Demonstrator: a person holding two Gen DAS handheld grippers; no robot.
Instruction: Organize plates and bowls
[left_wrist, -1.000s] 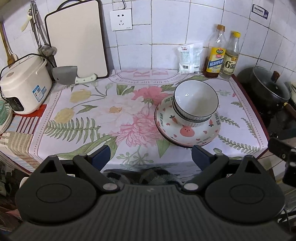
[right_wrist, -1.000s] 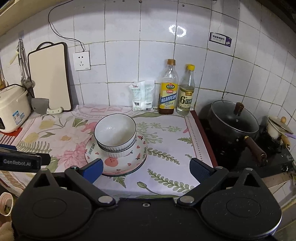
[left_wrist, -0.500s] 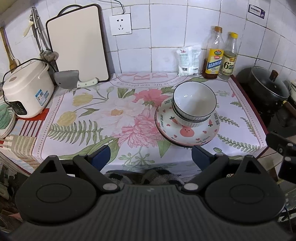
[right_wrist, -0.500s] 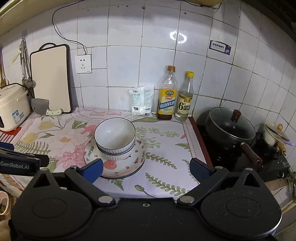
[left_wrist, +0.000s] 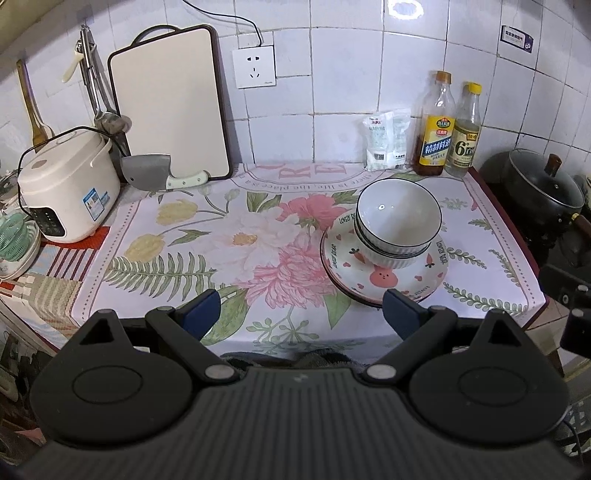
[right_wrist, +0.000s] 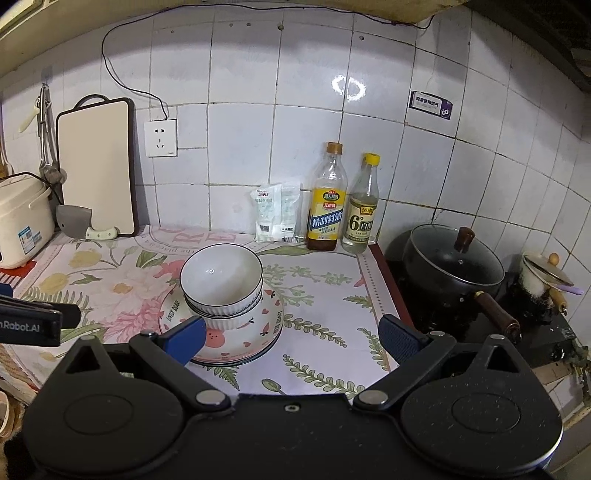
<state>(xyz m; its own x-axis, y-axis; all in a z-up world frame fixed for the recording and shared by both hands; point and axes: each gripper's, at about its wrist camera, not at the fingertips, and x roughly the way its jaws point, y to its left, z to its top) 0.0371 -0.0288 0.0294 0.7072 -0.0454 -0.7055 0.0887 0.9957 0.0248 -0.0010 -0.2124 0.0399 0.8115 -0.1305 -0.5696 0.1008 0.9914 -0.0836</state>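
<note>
White ribbed bowls (left_wrist: 399, 225) with dark rims sit nested on stacked plates (left_wrist: 384, 278) with pink prints, on the right part of the floral cloth. The same stack shows in the right wrist view, bowls (right_wrist: 221, 282) on plates (right_wrist: 251, 339). My left gripper (left_wrist: 301, 312) is open and empty, held back over the counter's front edge, left of the stack. My right gripper (right_wrist: 291, 338) is open and empty, just in front of the stack, with its left fingertip (right_wrist: 186, 341) overlapping the plates' near rim.
A rice cooker (left_wrist: 68, 186) stands at the left. A cutting board (left_wrist: 170, 103) and a cleaver (left_wrist: 159, 175) lean at the back. Two bottles (left_wrist: 448, 127) and a white packet (left_wrist: 388, 142) stand by the wall. A black lidded pot (right_wrist: 454, 271) sits on the stove at right.
Both grippers have pulled back and tilted upward, so more wall shows. The bowls and plates have not moved. Both grippers stay open.
</note>
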